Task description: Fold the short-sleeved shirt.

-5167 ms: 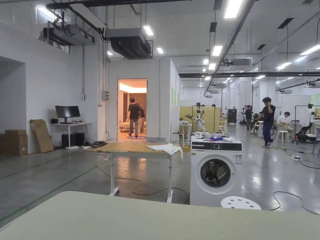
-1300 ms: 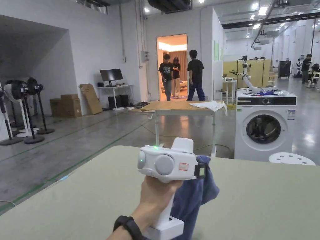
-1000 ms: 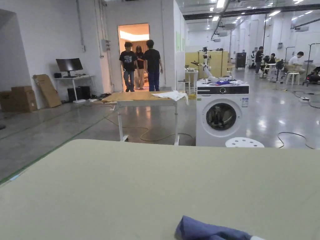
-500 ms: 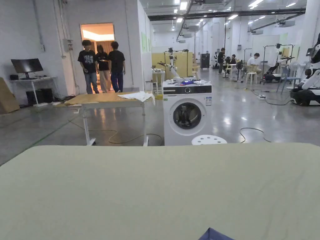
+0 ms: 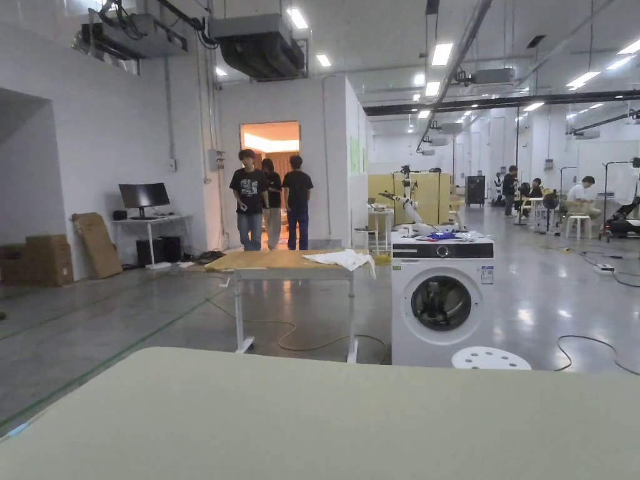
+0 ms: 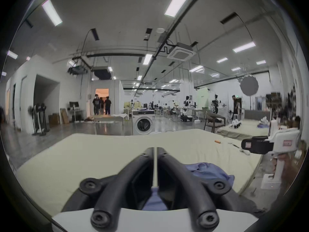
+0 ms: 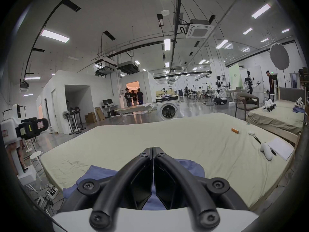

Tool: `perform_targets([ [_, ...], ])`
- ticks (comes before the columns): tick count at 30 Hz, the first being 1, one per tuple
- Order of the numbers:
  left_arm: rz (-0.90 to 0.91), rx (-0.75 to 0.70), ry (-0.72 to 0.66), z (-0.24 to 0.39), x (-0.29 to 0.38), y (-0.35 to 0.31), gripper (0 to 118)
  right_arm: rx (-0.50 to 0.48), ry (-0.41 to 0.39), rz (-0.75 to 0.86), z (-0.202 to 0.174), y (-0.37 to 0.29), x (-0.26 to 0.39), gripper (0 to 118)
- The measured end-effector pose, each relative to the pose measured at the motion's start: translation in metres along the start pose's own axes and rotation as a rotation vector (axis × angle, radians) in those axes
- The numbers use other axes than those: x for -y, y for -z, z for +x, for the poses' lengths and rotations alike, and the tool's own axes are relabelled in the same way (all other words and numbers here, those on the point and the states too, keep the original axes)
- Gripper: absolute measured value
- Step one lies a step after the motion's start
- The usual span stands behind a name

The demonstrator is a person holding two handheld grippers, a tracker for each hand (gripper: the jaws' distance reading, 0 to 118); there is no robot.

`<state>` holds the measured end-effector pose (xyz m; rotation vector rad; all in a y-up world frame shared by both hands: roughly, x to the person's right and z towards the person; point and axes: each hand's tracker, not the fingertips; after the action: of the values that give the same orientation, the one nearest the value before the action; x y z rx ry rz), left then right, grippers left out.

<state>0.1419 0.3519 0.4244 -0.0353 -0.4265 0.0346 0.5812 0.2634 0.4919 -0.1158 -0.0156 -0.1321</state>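
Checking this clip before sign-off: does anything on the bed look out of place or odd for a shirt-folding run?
The blue shirt lies crumpled in a heap at the near edge of the bed, not spread flat. Loose items sit at the bed's far right: an orange object and a white notepad. Nothing looks damaged or spilled.

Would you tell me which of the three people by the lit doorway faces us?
The leftmost person, in the printed black T-shirt; the rightmost person shows a back.

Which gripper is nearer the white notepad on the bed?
Right. The notepad lies to the right of the right gripper; the left gripper is farther away, on that gripper's other side.
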Motion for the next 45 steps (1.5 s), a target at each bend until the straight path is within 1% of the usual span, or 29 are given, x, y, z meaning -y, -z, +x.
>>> perform_targets([
  [2, 0.015, -0.070, -0.014, -0.004, 0.002, -0.023, 0, -0.029, -0.023, 0.032, -0.003, -0.004, 0.002, 0],
  [3, 0.016, -0.081, -0.006, -0.004, 0.002, -0.030, 0, -0.044, -0.032, 0.047, -0.004, -0.006, 0.002, 0],
  [6, 0.012, -0.177, 0.016, -0.003, 0.002, -0.049, 0, -0.057, -0.034, 0.048, -0.010, -0.007, 0.002, 0],
  [10, 0.013, -0.186, 0.045, 0.000, 0.000, -0.052, 0, -0.068, -0.040, 0.043, -0.017, -0.004, 0.002, 0],
  [13, 0.004, -0.182, 0.058, 0.000, 0.001, -0.043, 0, -0.073, -0.037, 0.041, -0.018, -0.002, 0.003, 0],
  [17, -0.029, -0.183, 0.016, -0.006, 0.012, -0.026, 0, -0.055, -0.033, 0.035, -0.016, 0.002, 0.008, 0],
  [20, -0.038, -0.178, 0.001, -0.012, 0.022, -0.018, 0, -0.031, -0.051, 0.027, -0.013, 0.004, 0.012, 0],
  [23, -0.052, -0.167, -0.031, -0.020, 0.030, -0.009, 0, -0.025, -0.036, 0.002, -0.012, 0.007, 0.013, 0],
  [27, -0.180, -0.134, -0.115, -0.042, 0.051, 0.028, 0, -0.020, -0.031, -0.028, -0.013, 0.012, 0.018, 0],
  [29, -0.263, -0.108, -0.186, -0.062, 0.071, 0.059, 0, -0.016, -0.027, -0.044, -0.012, 0.015, 0.019, 0],
  [30, -0.349, -0.080, -0.223, -0.076, 0.082, 0.083, 3, -0.015, -0.021, -0.051, -0.011, 0.016, 0.020, 0],
  [31, -0.376, -0.077, -0.253, -0.087, 0.091, 0.099, 14, -0.018, -0.016, -0.059, -0.010, 0.016, 0.021, 0],
  [32, -0.418, -0.076, -0.254, -0.097, 0.101, 0.120, 37, -0.019, -0.011, -0.067, -0.009, 0.017, 0.022, 0],
  [33, -0.460, -0.054, -0.237, -0.106, 0.110, 0.145, 57, -0.017, -0.008, -0.075, -0.007, 0.017, 0.022, 0],
  [34, -0.507, -0.051, -0.208, -0.111, 0.118, 0.168, 70, -0.012, -0.007, -0.082, -0.006, 0.016, 0.023, 0],
  [35, -0.556, -0.080, -0.184, -0.117, 0.129, 0.191, 74, -0.008, -0.006, -0.089, -0.004, 0.015, 0.025, 0],
  [38, -0.674, -0.135, -0.227, -0.140, 0.160, 0.256, 74, 0.031, 0.018, -0.123, 0.007, 0.011, 0.033, 0],
  [41, -0.834, -0.215, -0.213, -0.154, 0.191, 0.307, 74, 0.069, 0.029, -0.157, 0.019, 0.006, 0.041, 0],
  [42, -0.845, -0.238, -0.214, -0.156, 0.199, 0.314, 73, 0.085, 0.028, -0.172, 0.023, 0.003, 0.044, 0],
  [43, -0.854, -0.238, -0.225, -0.158, 0.205, 0.318, 68, 0.097, 0.028, -0.180, 0.026, 0.001, 0.046, 0],
  [44, -0.879, -0.244, -0.232, -0.159, 0.210, 0.323, 59, 0.114, 0.029, -0.191, 0.030, -0.002, 0.048, 0],
  [45, -0.891, -0.251, -0.227, -0.157, 0.213, 0.326, 56, 0.129, 0.030, -0.202, 0.034, -0.004, 0.050, 0],
])
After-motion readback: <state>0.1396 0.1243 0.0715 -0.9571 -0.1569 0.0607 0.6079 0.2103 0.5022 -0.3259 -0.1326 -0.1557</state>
